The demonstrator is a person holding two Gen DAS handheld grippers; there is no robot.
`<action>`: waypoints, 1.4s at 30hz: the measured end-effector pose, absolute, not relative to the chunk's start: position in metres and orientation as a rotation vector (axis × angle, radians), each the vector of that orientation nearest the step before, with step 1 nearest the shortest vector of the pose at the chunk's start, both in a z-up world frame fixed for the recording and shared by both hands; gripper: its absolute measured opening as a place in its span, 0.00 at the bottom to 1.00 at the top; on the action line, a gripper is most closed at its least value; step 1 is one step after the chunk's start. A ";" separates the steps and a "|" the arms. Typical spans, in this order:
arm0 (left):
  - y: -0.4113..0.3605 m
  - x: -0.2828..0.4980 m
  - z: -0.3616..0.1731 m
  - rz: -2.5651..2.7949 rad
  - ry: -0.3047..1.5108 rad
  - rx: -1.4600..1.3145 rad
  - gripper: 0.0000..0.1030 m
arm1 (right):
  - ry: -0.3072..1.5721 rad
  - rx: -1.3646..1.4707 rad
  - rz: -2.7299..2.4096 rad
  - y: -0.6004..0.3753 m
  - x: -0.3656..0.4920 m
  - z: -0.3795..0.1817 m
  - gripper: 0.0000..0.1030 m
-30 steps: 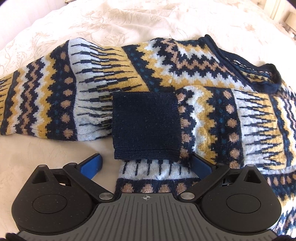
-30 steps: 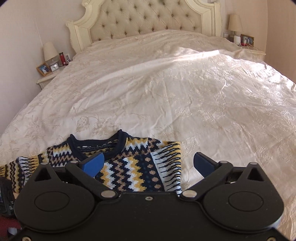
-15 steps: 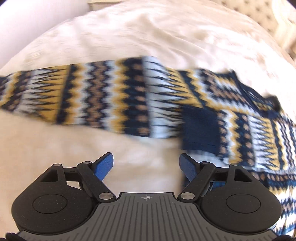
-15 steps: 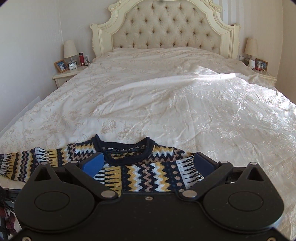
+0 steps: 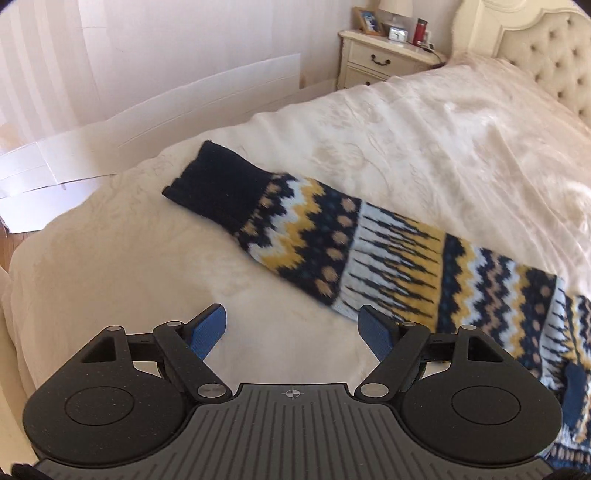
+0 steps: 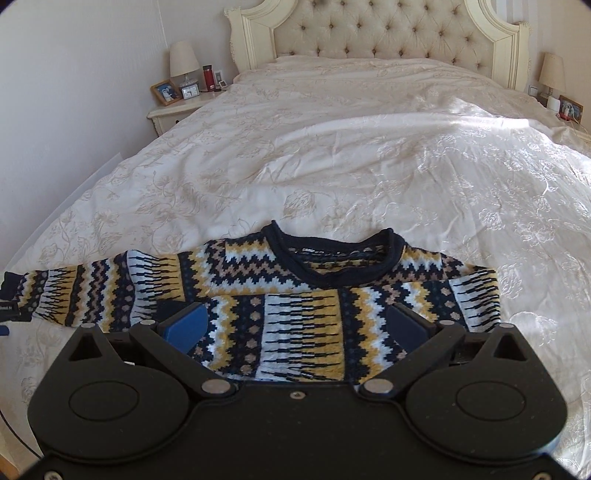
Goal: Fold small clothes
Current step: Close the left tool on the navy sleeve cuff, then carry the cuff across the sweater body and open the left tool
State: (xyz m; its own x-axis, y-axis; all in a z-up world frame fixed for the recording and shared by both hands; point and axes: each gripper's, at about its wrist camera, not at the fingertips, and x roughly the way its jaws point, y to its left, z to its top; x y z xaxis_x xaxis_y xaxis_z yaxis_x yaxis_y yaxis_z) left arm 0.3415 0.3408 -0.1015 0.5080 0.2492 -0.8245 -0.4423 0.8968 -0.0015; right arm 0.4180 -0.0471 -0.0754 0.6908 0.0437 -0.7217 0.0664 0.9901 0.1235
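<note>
**Lying flat on the bed, a patterned sweater with one sleeve stretched out**

Left wrist view: the left gripper (image 5: 291, 326) hangs above the cream bedspread (image 5: 424, 122) with its blue fingers (image 5: 207, 328) spread wide and nothing between them; the sweater (image 5: 388, 251) lies ahead of it, one sleeve stretched flat toward the edge of the bed; the navy cuff (image 5: 218, 184) marks the far end of that sleeve; the right-hand finger sits just over the sleeve's near edge, though contact cannot be told; a nightstand (image 5: 384, 59) stands beyond the bed with a red bottle (image 5: 420, 28) and a picture frame (image 5: 367, 20) on it.

Right wrist view: the right gripper (image 6: 295, 326) is also released, its fingers (image 6: 184, 325) wide apart above the sweater (image 6: 295, 295), gripping nothing; the sweater rests near the foot of the bed, navy collar (image 6: 332, 258) pointing toward the tufted headboard (image 6: 373, 29); one sleeve is folded across the chest, the other runs out straight to the left; a lamp (image 6: 184, 61) stands on the nightstand (image 6: 177, 110) at the left.
</note>
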 end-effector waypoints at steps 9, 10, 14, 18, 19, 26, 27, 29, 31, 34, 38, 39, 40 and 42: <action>0.374 0.373 -0.109 0.469 0.923 -0.265 0.76 | 0.857 0.136 0.004 -0.024 0.423 -0.081 0.99; 0.377 0.377 -0.111 0.471 0.918 -0.279 0.76 | 0.862 0.136 0.004 -0.023 0.423 -0.081 0.99; 0.383 0.385 -0.114 0.476 0.899 -0.294 0.75 | 0.879 0.136 0.000 -0.020 0.425 -0.084 0.99; 0.385 0.388 -0.113 0.517 0.869 -0.257 0.43 | 0.897 0.145 -0.001 -0.020 0.426 -0.087 0.99; 0.385 0.388 -0.112 0.525 0.864 -0.256 0.38 | 0.900 0.147 -0.001 -0.020 0.426 -0.088 0.99; 0.382 0.373 -0.086 0.536 0.798 -0.268 0.14 | 0.917 0.162 0.018 -0.024 0.426 -0.093 0.99; 0.379 0.371 -0.079 0.529 0.787 -0.266 0.14 | 0.918 0.164 0.022 -0.025 0.425 -0.094 0.99; 0.370 0.363 -0.061 0.509 0.749 -0.252 0.14 | 0.922 0.170 0.031 -0.027 0.424 -0.095 0.99; 0.359 0.356 -0.043 0.486 0.707 -0.225 0.14 | 0.924 0.175 0.041 -0.030 0.422 -0.096 0.99; 0.341 0.350 -0.020 0.447 0.669 -0.172 0.14 | 0.923 0.189 0.057 -0.037 0.418 -0.097 0.99; 0.330 0.347 -0.020 0.419 0.712 -0.193 0.18 | 0.915 0.211 0.075 -0.049 0.411 -0.094 0.99; 0.331 0.345 -0.024 0.418 0.720 -0.224 0.23 | 0.912 0.212 0.079 -0.053 0.410 -0.093 0.99; 0.333 0.341 -0.030 0.422 0.724 -0.260 0.26 | 0.909 0.209 0.079 -0.055 0.409 -0.092 0.99; 0.336 0.337 -0.039 0.418 0.728 -0.308 0.30 | 0.905 0.206 0.067 -0.059 0.408 -0.090 0.99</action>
State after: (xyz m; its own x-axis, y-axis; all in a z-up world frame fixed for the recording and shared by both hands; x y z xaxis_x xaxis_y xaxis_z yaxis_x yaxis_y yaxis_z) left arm 0.3368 0.3358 -0.0390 0.6707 0.2594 -0.6949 -0.4692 0.8739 -0.1267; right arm 0.4084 -0.0594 -0.0896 0.6171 0.1442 -0.7736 0.0294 0.9782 0.2058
